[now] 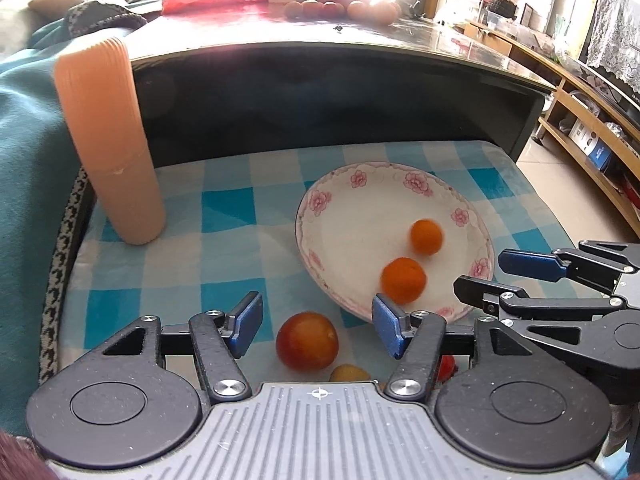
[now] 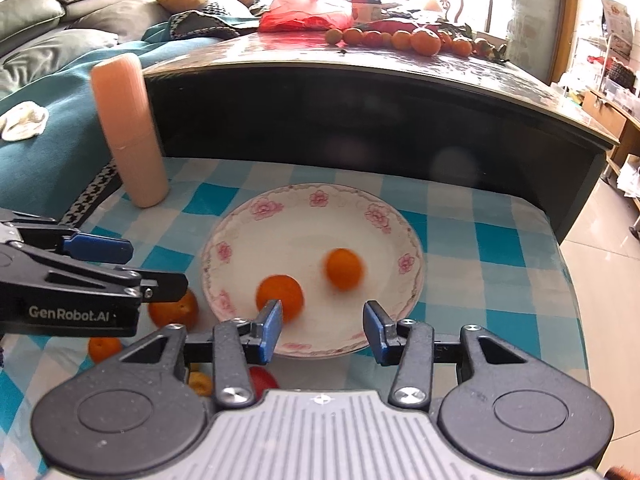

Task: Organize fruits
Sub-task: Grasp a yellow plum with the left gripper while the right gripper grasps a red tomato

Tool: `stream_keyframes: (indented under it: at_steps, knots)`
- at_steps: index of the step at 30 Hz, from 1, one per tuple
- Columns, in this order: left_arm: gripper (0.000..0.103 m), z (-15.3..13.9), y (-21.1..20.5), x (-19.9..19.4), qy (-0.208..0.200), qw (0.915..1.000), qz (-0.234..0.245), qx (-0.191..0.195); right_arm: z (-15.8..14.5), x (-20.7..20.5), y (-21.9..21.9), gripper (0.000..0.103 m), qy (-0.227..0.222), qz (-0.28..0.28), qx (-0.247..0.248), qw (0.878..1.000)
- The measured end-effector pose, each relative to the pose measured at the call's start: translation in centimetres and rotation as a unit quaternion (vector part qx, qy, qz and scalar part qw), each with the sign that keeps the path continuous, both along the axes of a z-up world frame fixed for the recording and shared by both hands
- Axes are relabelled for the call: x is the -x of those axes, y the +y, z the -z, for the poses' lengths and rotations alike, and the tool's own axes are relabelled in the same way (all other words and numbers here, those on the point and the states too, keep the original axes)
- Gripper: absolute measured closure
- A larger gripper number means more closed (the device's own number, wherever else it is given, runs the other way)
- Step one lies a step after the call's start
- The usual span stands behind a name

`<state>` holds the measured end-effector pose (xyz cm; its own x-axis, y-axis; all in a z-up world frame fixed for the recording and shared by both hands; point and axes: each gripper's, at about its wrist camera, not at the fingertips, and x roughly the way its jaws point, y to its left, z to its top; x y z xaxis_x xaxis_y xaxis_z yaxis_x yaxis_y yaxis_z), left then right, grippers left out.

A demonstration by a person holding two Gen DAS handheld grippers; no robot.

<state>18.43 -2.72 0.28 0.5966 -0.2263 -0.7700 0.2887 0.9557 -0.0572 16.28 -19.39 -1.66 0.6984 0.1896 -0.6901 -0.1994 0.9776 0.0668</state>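
A white plate with pink flowers [image 1: 344, 184] [image 2: 380, 216] rests on the blue checked cloth. Two small oranges lie in it [image 1: 403, 280] [image 1: 426, 236], blurred in the right wrist view [image 2: 280, 292] [image 2: 344, 269]. My left gripper [image 1: 318, 330] is open just above a red-orange fruit [image 1: 307, 341] on the cloth; a small yellow fruit [image 1: 347, 373] and a red one [image 1: 447, 368] lie close under it. My right gripper [image 2: 325, 332] is open over the plate's near rim, holding nothing. More fruits [image 2: 174, 309] [image 2: 104, 347] [image 2: 262, 380] lie left of the plate.
A tall peach cylinder [image 1: 108, 140] [image 2: 128, 128] stands at the cloth's back left. Behind the cloth rises a dark table [image 1: 340, 80] with several oranges [image 2: 424, 40] and a red bag [image 2: 308, 4] on top. A teal-covered sofa [image 2: 48, 136] is left, wooden shelves [image 1: 580, 120] right.
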Motion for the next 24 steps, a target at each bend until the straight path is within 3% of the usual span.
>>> stream_keyframes:
  at_steps: [13,24]
  knots:
    - [0.035,0.2,2.4,5.1,0.016,0.9994,0.024,-0.017,-0.5,3.8,1.6,0.044,0.008,-0.030,0.011,0.999]
    - [0.035,2.4,2.2,9.7,0.050,0.9965,0.064,-0.021,0.7,7.5,2.3,0.044,0.029,-0.063,0.018,0.997]
